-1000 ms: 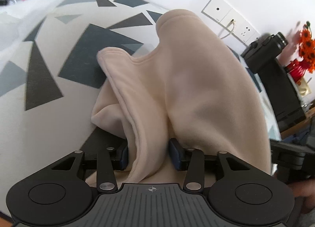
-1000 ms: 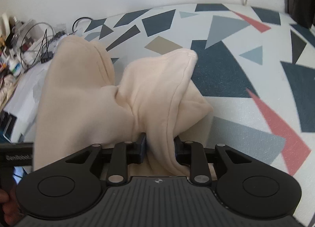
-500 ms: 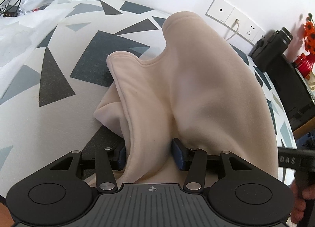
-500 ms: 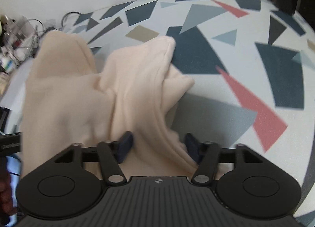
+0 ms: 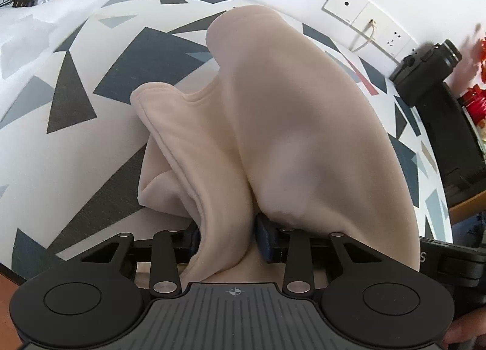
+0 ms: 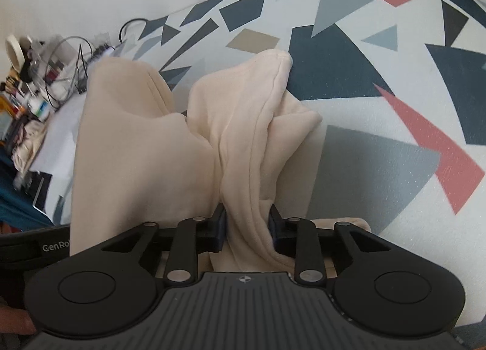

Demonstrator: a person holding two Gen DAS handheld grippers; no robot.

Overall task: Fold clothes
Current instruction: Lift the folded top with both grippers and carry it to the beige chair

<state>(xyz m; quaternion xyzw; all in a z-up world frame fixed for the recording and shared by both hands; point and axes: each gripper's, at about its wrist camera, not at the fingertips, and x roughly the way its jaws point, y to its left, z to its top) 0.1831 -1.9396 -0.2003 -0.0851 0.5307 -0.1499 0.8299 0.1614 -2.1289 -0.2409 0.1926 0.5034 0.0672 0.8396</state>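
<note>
Your left gripper (image 5: 226,236) has its jaws pinching a bunched fold of the cream fleece garment (image 5: 291,137), the cloth squeezed between the two blue pads (image 5: 265,236) and rising straight out of them. From that pinch the fabric spreads forward and up into two lobes: a broad smooth one on the right of the left wrist view, and a narrower one on the left with a stitched hem edge curling toward the patterned tablecloth (image 5: 76,149). A lower layer of the same garment sags to the left of the jaws and rests on the table.

Your right gripper (image 6: 247,227) is likewise clamped on the garment (image 6: 145,155), its jaws closed around a thick, seamed ridge of cloth that runs up the middle of the right wrist view. To the left of that ridge a wide panel hangs (it hides part of the other tool's black body (image 6: 33,246), where a printed label shows). To the right, a folded corner lies on the tablecloth (image 6: 379,167), touching its grey triangle.

In the left view, white wall sockets (image 5: 367,15) with a cable plugged in sit on the wall behind, and a black appliance (image 5: 431,67) stands near the far right. A clutter of cables and small items (image 6: 39,76) crowds the table's left end in the right view.
</note>
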